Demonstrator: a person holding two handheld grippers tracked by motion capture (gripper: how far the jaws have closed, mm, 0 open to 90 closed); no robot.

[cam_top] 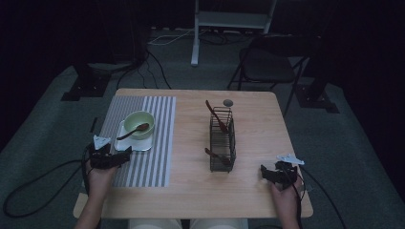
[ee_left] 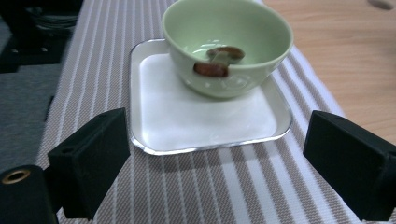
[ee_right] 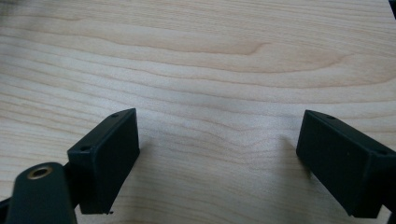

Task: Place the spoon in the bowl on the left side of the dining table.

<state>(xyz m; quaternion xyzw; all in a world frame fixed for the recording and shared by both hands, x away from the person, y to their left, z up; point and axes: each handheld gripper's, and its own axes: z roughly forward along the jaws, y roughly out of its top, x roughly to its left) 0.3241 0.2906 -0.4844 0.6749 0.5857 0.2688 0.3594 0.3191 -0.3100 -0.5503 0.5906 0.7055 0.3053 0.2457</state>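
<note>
While my left gripper (ee_left: 215, 154) stands with jaws spread wide and empty over the striped mat (ee_left: 243, 186), the green bowl (ee_left: 227, 44) holding the brown spoon (ee_left: 212, 67) sits at twelve o'clock on the white tray (ee_left: 187, 121), clear of both pads.

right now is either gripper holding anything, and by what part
Nothing is held. The left gripper is open, short of the tray that carries the bowl and spoon. The right gripper is open over bare table.
</note>
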